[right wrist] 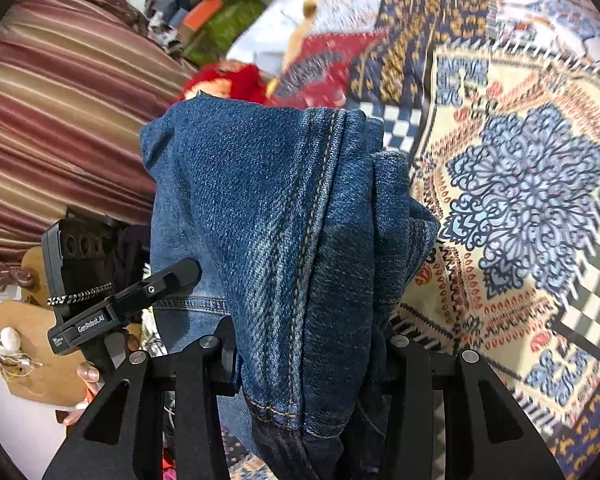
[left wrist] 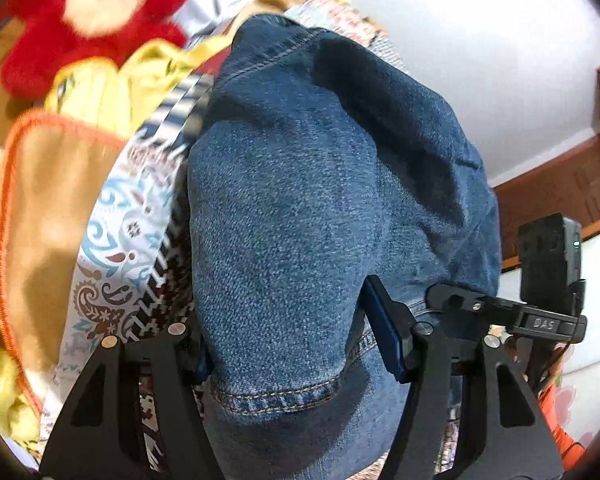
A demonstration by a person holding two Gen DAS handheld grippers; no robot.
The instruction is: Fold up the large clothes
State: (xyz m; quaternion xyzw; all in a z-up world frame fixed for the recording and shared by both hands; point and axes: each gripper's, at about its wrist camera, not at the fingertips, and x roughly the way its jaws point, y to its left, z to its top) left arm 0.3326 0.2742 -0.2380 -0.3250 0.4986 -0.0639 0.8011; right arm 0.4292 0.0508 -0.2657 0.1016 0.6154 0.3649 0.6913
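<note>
Over a patterned spread (right wrist: 512, 184), both grippers, left (left wrist: 300, 344) and right (right wrist: 312, 352), clamp bunched jeans (left wrist: 300, 208); folding looks midway, laying flat remains.

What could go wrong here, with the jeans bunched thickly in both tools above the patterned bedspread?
1. The right tool pinches several bunched layers of the jeans; an inner layer may slip free, skewing the fold.
2. The denim in the left tool bulges unevenly, so it may land wrinkled on the patterned bedspread.
3. The red plush toy and yellow cloth lie close by; the jeans could settle partly on them.
</note>
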